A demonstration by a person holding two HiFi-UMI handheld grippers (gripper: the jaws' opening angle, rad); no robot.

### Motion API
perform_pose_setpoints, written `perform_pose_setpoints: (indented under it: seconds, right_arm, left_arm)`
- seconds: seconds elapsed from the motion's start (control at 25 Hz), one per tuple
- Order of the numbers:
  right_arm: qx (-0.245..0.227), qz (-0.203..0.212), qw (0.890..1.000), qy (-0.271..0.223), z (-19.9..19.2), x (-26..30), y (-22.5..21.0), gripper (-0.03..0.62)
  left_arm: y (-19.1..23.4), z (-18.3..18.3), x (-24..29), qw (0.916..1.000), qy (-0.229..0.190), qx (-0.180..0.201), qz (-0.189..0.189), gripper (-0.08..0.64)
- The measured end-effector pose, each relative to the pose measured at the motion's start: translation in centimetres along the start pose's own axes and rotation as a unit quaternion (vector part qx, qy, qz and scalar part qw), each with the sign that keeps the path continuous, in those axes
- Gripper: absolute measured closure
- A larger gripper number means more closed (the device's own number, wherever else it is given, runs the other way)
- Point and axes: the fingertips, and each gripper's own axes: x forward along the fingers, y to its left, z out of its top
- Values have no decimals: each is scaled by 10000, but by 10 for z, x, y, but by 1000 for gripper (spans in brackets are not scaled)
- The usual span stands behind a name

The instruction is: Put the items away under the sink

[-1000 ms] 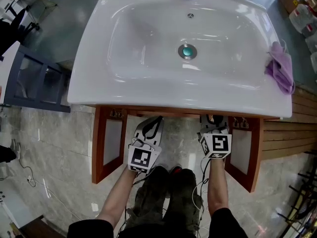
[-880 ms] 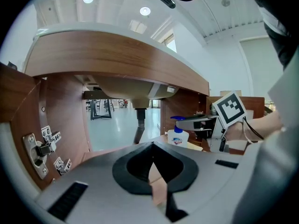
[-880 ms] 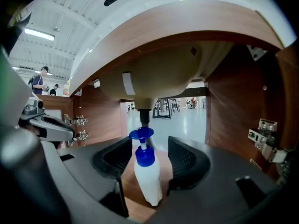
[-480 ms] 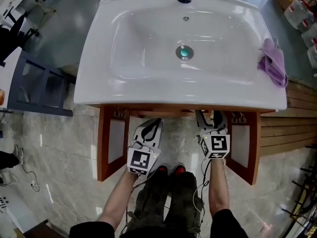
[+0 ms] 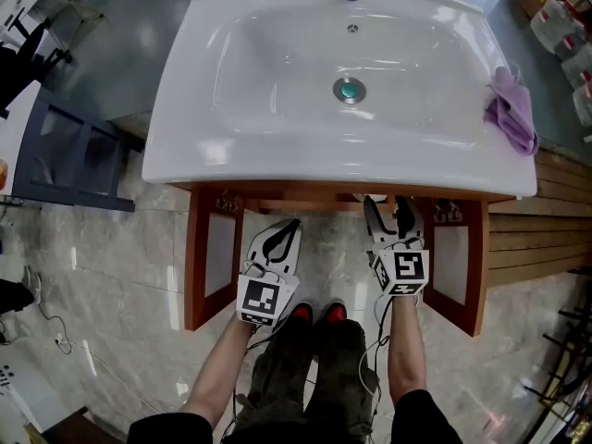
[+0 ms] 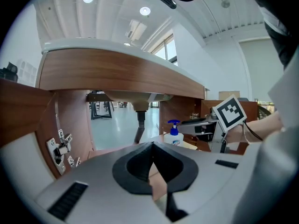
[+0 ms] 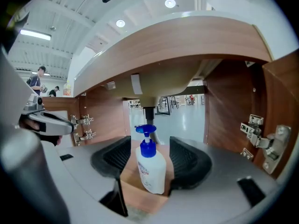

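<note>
A white soap bottle point(image 7: 150, 169) with a blue pump stands upright on the wooden cabinet floor under the sink point(image 5: 185, 146). My right gripper point(image 7: 149, 141) is open, with a jaw on each side of the bottle and a small gap on both sides. In the head view the right gripper point(image 5: 388, 206) reaches just under the sink's front edge. My left gripper point(image 5: 288, 227) hangs before the open cabinet, shut and holding nothing. In the left gripper view its jaws point(image 6: 152, 146) meet at the tip, and the bottle point(image 6: 174, 135) shows beyond them.
Both cabinet doors stand open, the left door point(image 5: 211, 257) and the right door point(image 5: 456, 262). A drain pipe point(image 7: 148, 113) drops behind the bottle. A purple cloth point(image 5: 511, 109) lies on the sink's right rim. A dark frame point(image 5: 65, 155) stands at the left.
My right gripper has drawn back a little from under the sink, so its jaws show more. The left gripper has barely moved.
</note>
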Motion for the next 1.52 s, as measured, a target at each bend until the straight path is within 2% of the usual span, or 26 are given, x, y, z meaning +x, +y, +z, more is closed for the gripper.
perform_pose_setpoints:
  seconds: [0.28, 0.48, 0.92, 1.24, 1.52]
  right_arm:
    - [-20, 46, 10000, -17, 26, -33, 13, 338]
    - [53, -69, 10000, 9, 56, -63, 19, 376]
    - [-21, -369, 9993, -28, 176, -122, 22, 459]
    - [-143, -544, 9978, -346, 280, -145, 19, 529]
    - [-259, -716, 9958, -509, 342, -173, 15, 549]
  left_arm:
    - [4, 25, -20, 9999, 21, -106, 78, 552]
    - [-4, 58, -37, 9999, 51, -131, 16, 554]
    - [-23, 179, -80, 9997, -75, -97, -222, 554]
    - [-19, 278, -103, 9991, -360, 75, -195, 554]
    - [-29, 339, -123, 9978, -587, 168, -243, 554]
